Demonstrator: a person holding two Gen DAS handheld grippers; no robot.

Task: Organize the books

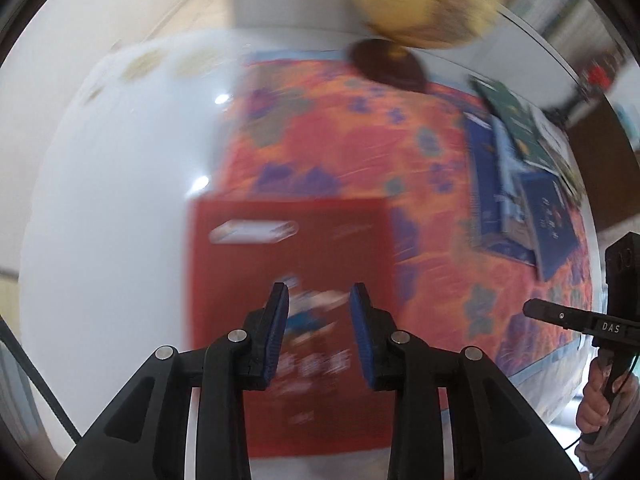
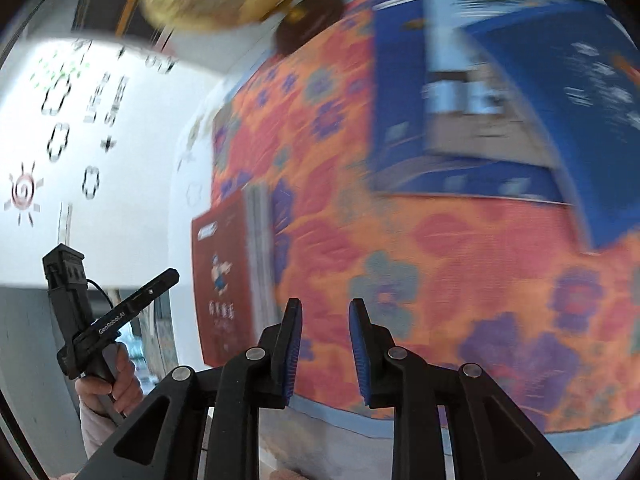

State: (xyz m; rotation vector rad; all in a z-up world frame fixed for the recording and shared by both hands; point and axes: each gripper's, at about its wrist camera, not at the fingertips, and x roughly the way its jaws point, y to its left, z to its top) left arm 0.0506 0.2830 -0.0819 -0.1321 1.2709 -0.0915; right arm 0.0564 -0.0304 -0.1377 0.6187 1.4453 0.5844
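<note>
- Your left tool (image 1: 319,302) points steeply down over a red book (image 1: 292,264), its blue pads (image 1: 280,332) slightly apart with nothing pressed between them; the book lies flat below, clear of the fingers.
- The red book rests at the near left edge of an orange floral cloth (image 1: 340,144) spread over a white counter (image 1: 120,200), partly overhanging the cloth onto the bare white top.
- In the right wrist view the same red book (image 2: 224,276) shows a cartoon figure on its cover and appears to lie on top of at least one more volume, whose pale page edges show along its right side.
- Your right tool (image 2: 325,336) hangs above the cloth (image 2: 420,264), its blue pads (image 2: 291,352) a little apart and empty, well apart from the red book.
- A loose pile of blue books (image 2: 480,120) lies on the far right of the cloth; from the left wrist view the pile (image 1: 516,208) includes a green-covered book (image 1: 512,112) at its far end, the volumes overlapping at angles.
- A yellowish globe (image 1: 424,0) on a dark round base (image 1: 386,66) stands at the back edge of the cloth.
- Each camera catches the other hand gripping its handle: the right hand (image 1: 600,404) at the left view's edge, the left hand (image 2: 116,384) in the right view.
- Both views are smeared by motion blur, so cover lettering cannot be read.
</note>
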